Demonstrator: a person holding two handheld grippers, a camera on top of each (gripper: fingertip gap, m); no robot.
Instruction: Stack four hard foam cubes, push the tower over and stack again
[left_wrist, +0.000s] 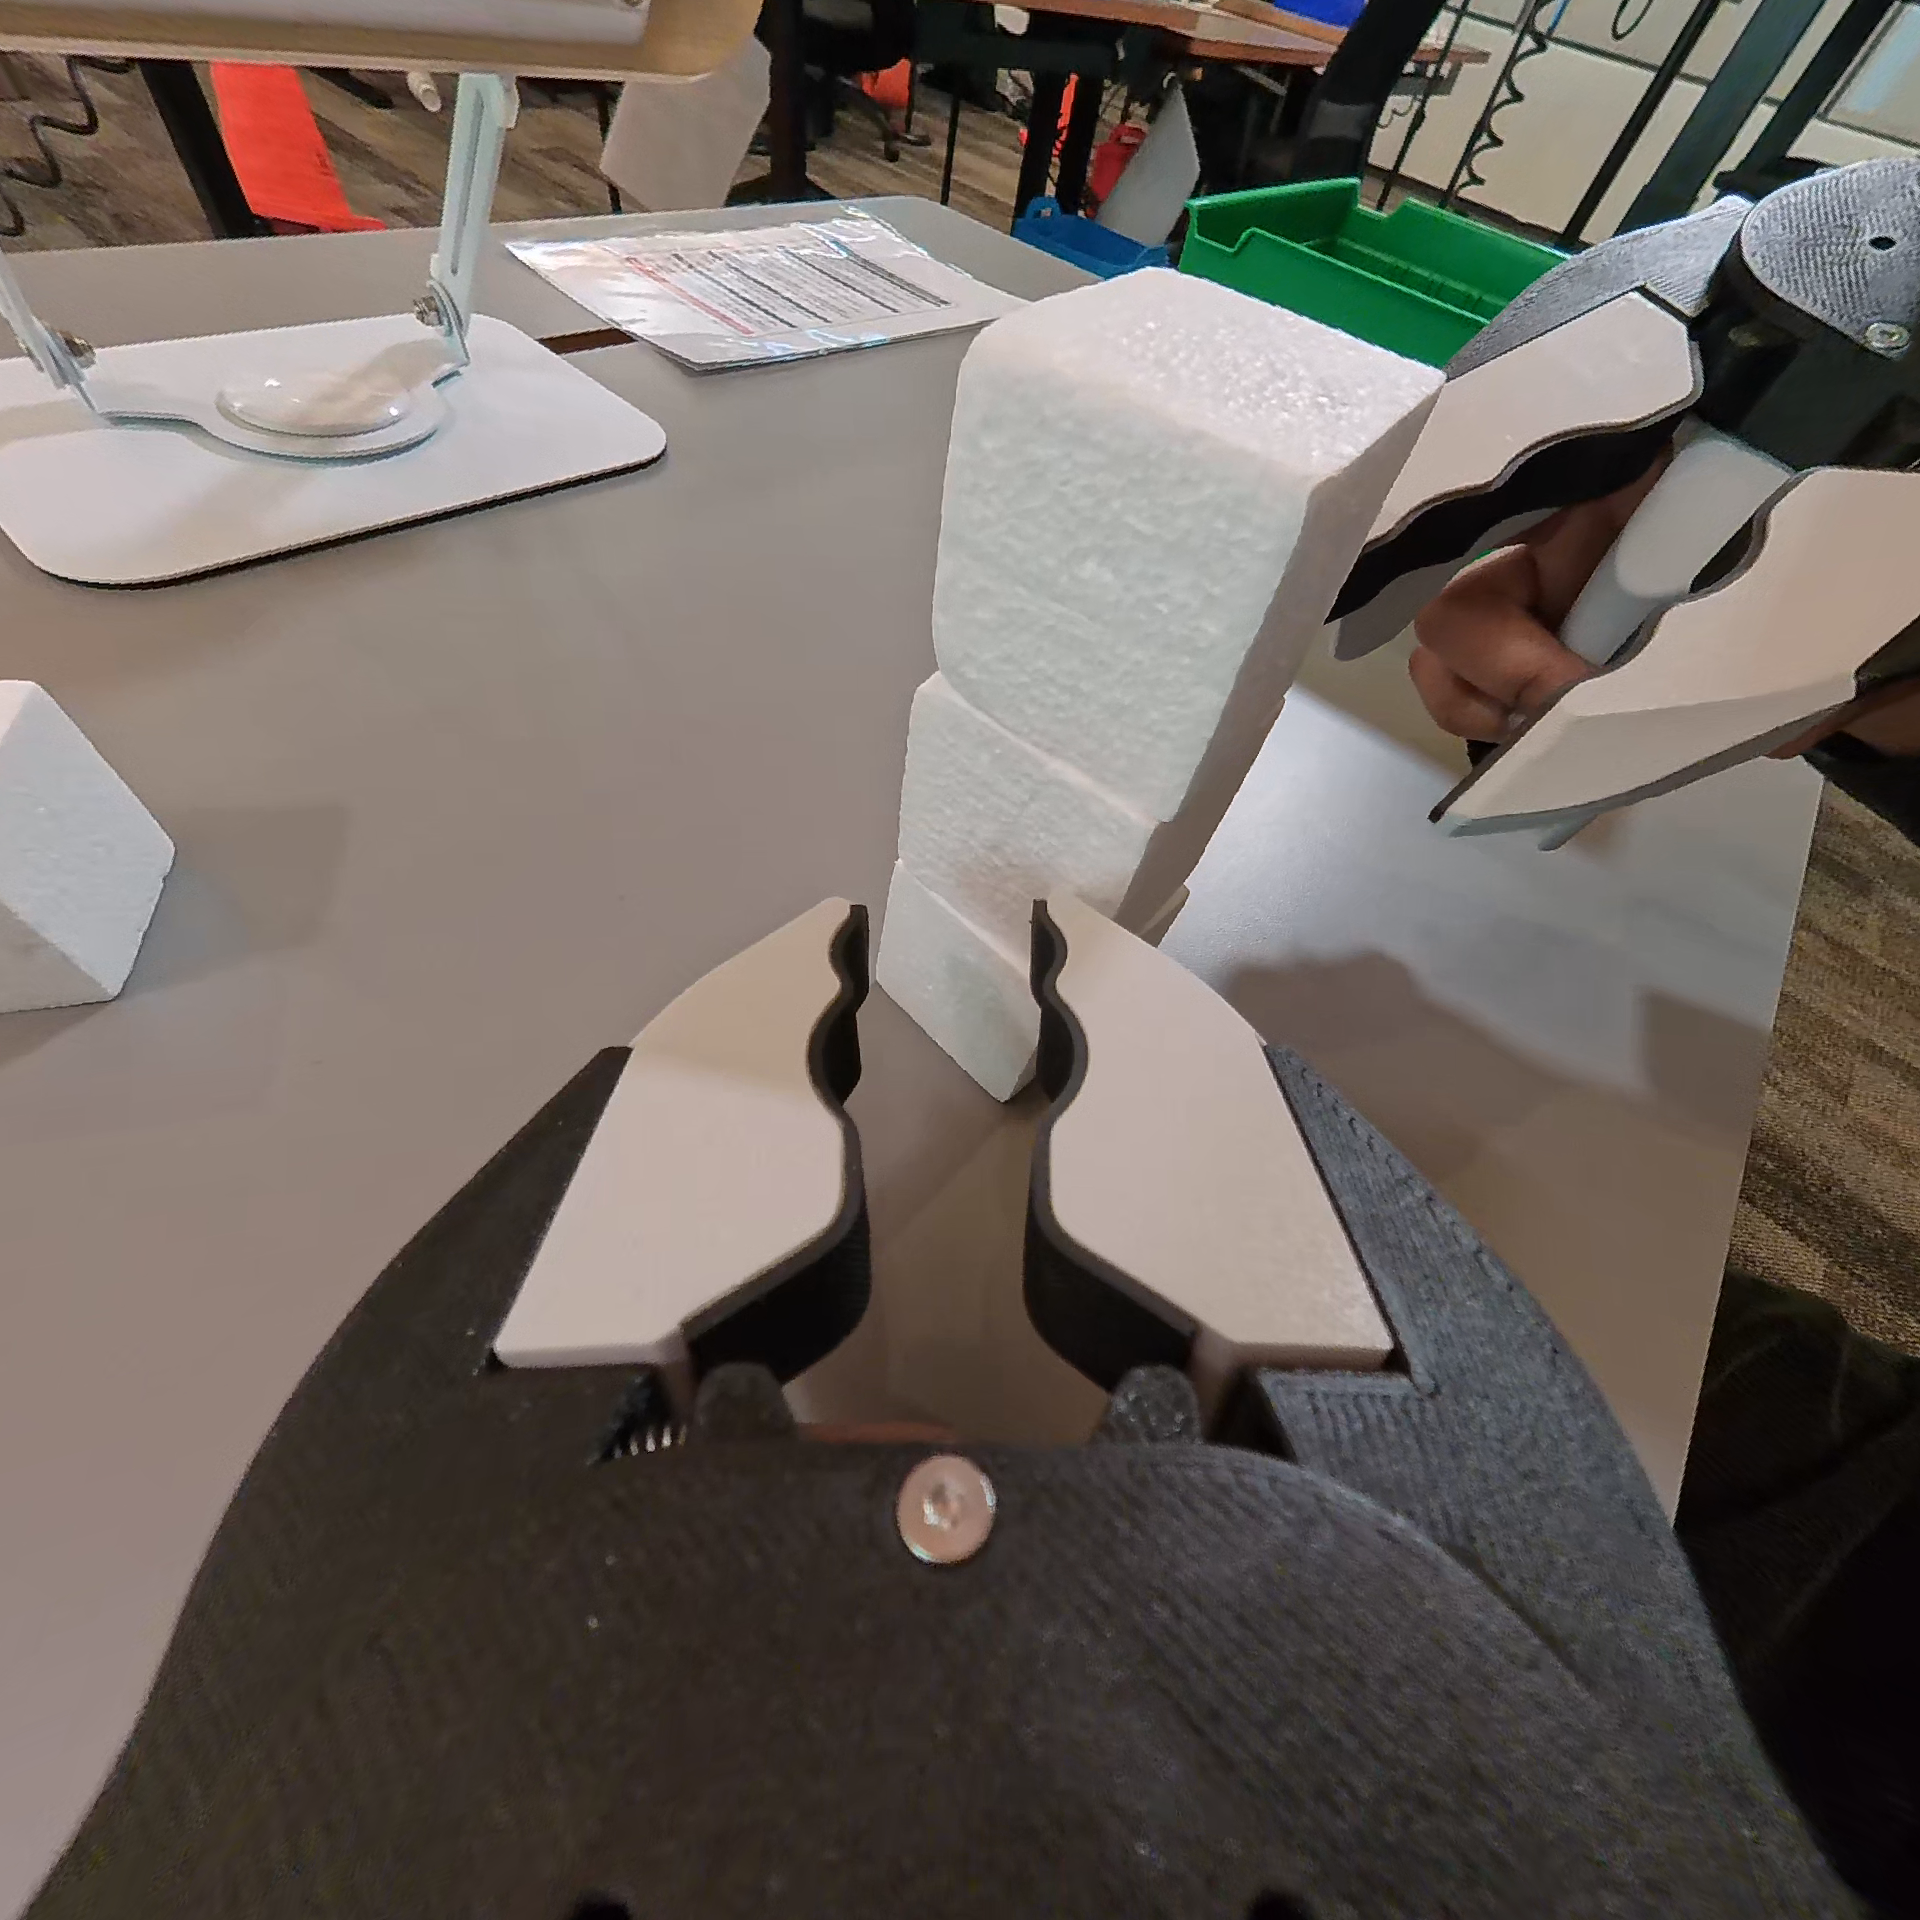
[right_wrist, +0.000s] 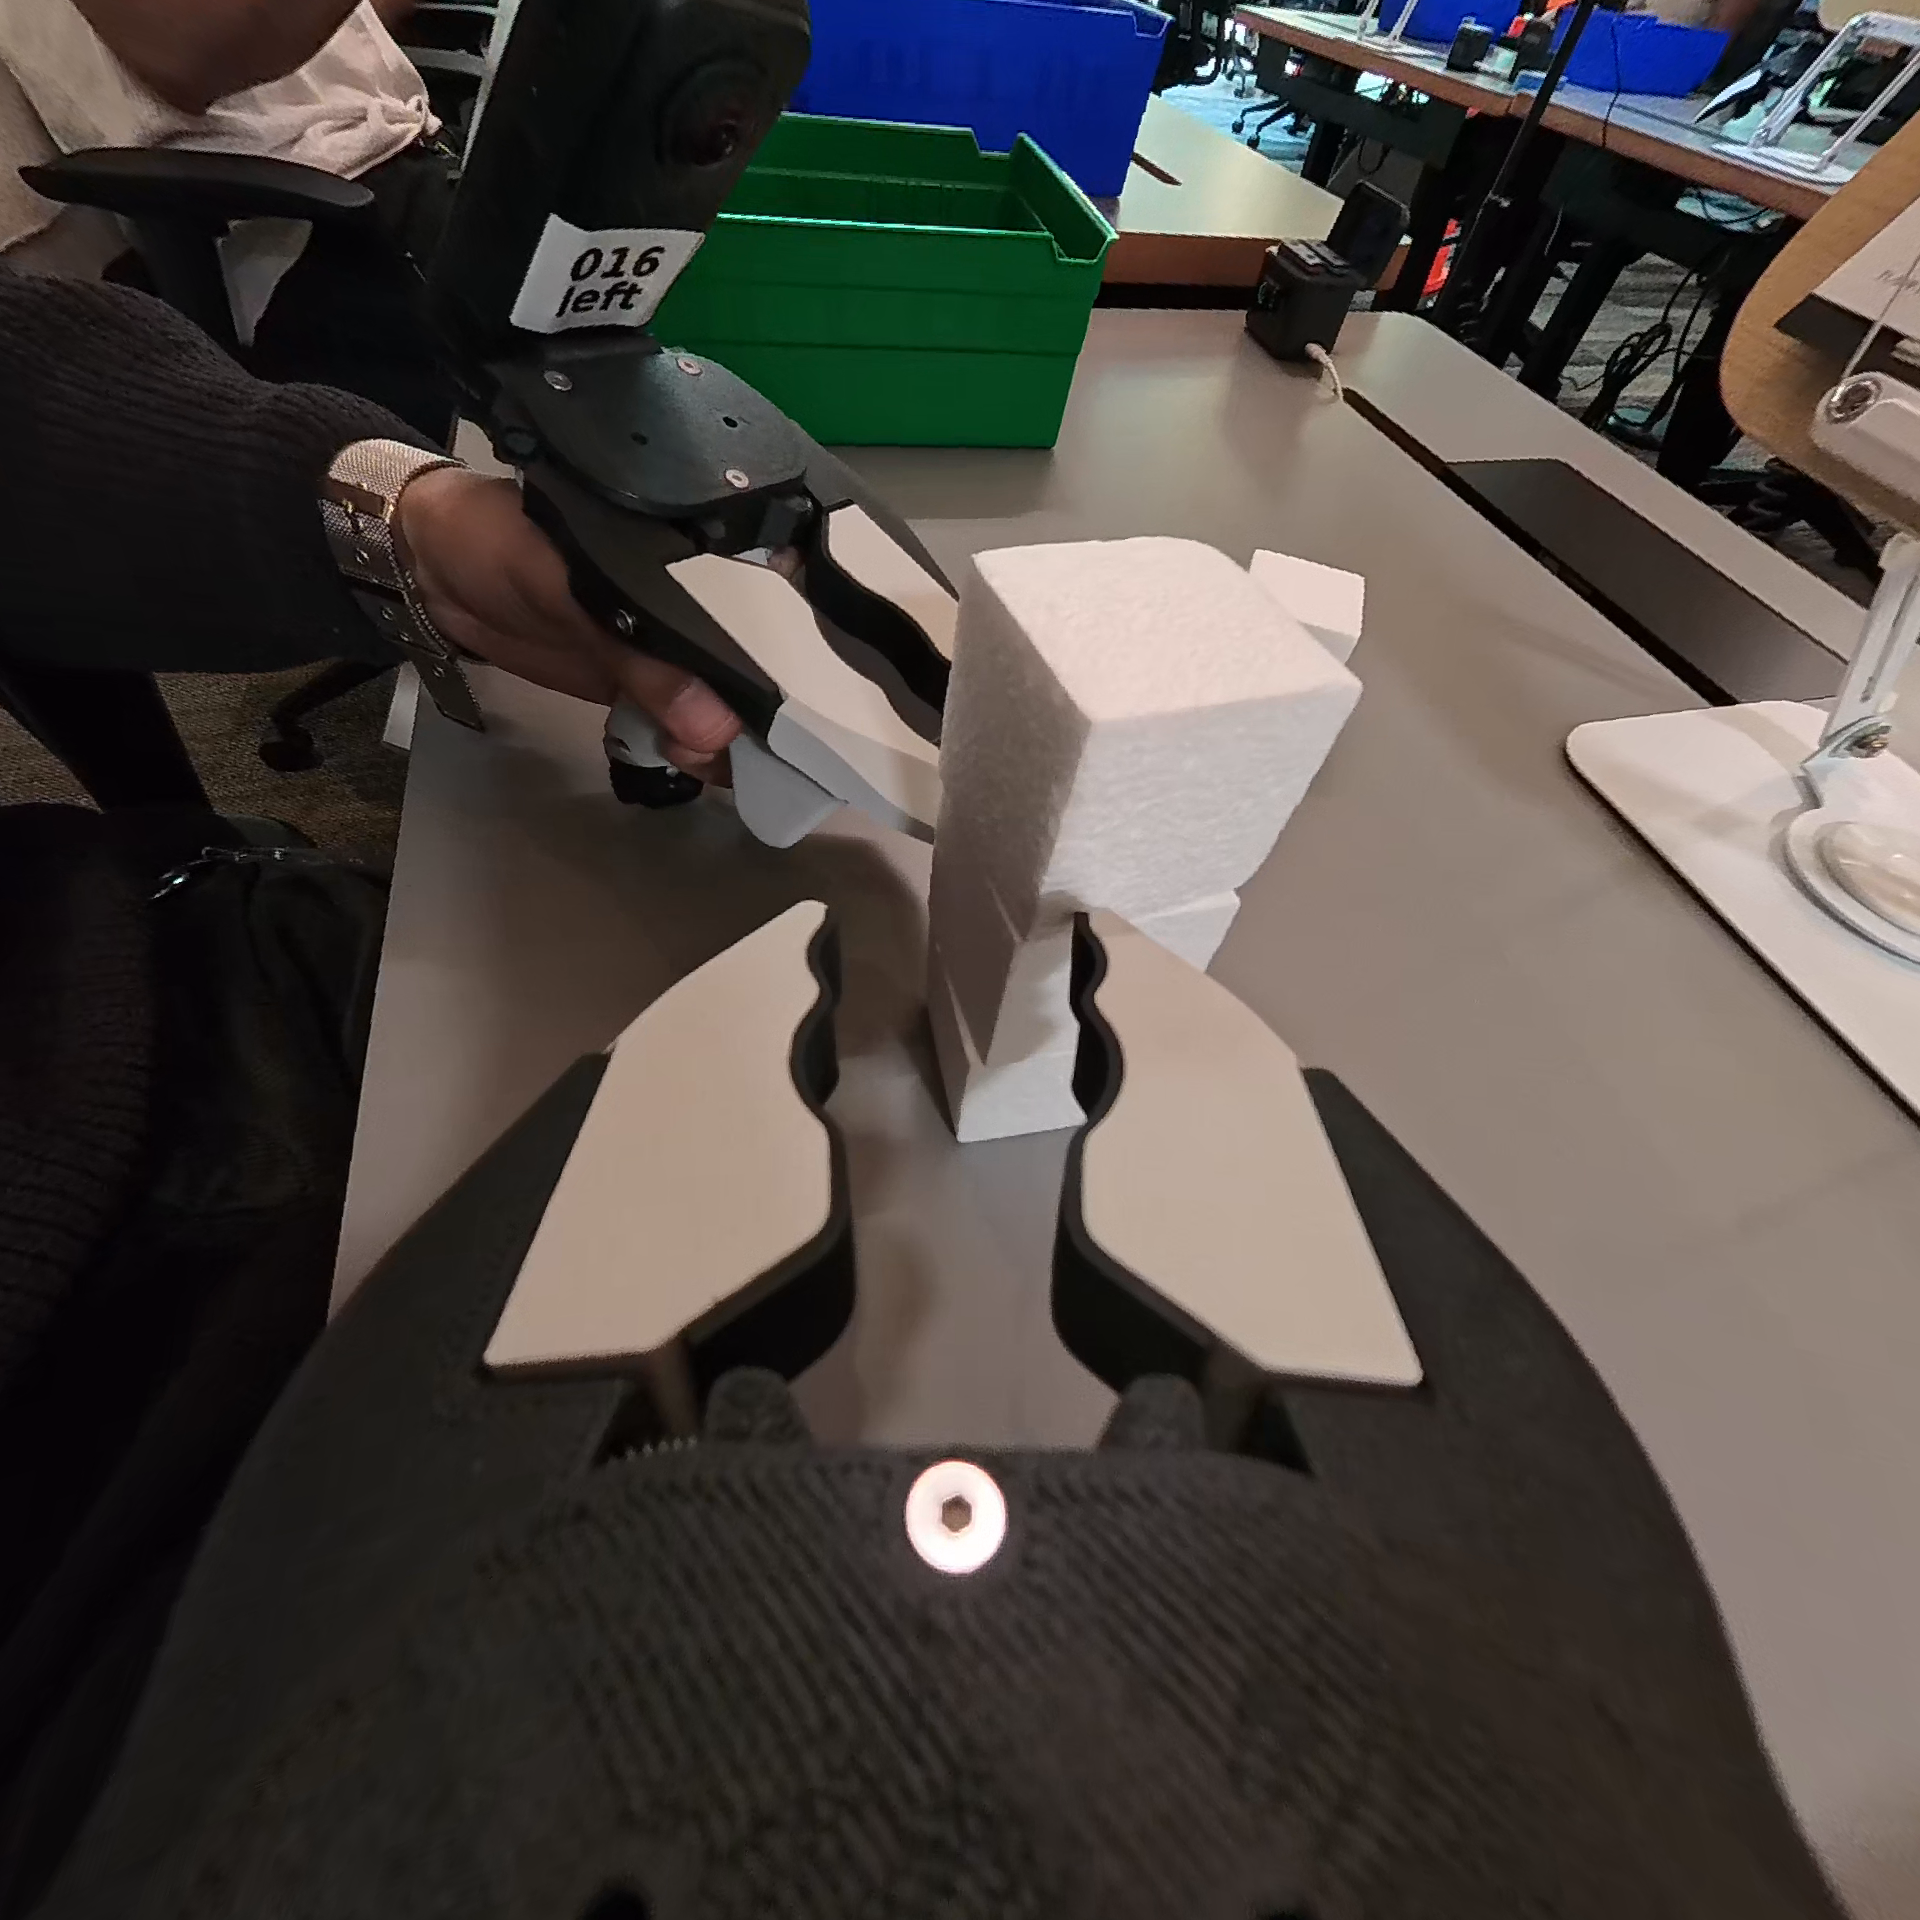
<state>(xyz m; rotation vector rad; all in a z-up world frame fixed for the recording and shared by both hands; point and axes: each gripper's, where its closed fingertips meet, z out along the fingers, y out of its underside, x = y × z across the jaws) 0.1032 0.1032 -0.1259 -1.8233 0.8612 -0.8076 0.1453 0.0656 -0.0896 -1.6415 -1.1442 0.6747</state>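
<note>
A stack of three white foam blocks stands on the grey table (left_wrist: 520, 727): a large top block (left_wrist: 1122, 540), a middle block (left_wrist: 1018, 800) and a small bottom block (left_wrist: 956, 987). My left gripper (left_wrist: 945, 935) is open, its tips either side of the bottom block's near corner; I cannot tell if they touch. My right gripper (left_wrist: 1392, 722) is open and empty, just right of the top block. In the right wrist view the stack (right_wrist: 1143, 707) stands ahead of my open right gripper (right_wrist: 951, 935). The left gripper (right_wrist: 914, 748) is at the stack's left side.
A loose foam block (left_wrist: 62, 852) lies to the left, seen behind the stack in the right wrist view (right_wrist: 1309, 603). A white stand base (left_wrist: 312, 436), a laminated sheet (left_wrist: 748, 281), a green bin (right_wrist: 894, 291) and a small black device (right_wrist: 1299, 301) sit farther back. Across from one pair of fingers to the other is roughly 7 cm. The left tips stand about 5 cm off the small bottom block (left_wrist: 956, 987).
</note>
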